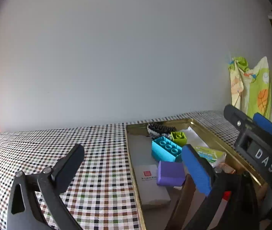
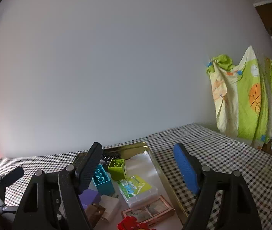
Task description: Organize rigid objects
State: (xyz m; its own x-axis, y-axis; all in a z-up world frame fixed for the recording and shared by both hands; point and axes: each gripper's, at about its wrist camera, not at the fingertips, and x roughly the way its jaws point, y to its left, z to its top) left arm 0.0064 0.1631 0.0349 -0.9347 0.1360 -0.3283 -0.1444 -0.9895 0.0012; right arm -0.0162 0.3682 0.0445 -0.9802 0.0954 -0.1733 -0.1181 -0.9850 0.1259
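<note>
A checked cloth (image 1: 101,153) is covering the bench. A green and yellow blanket (image 2: 247,99) with an orange ball on it is hanging by the plain grey wall (image 2: 116,67).

A table (image 1: 101,153) covered with a checked cloth (image 2: 222,153) in black, brown and white is standing against a plain pale wall, its far edge running along that wall. A shallow gold-coloured tray (image 1: 134,172) is lying directly on the cloth, its far end sitting close to the table's far edge and its long sides running back toward the near edge. To the tray's left the cloth is lying flat toward the table's left edge. At the table's far right corner a green and yellow printed fabric (image 2: 247,99) is hanging, its lower end reaching down to the table there.
</note>
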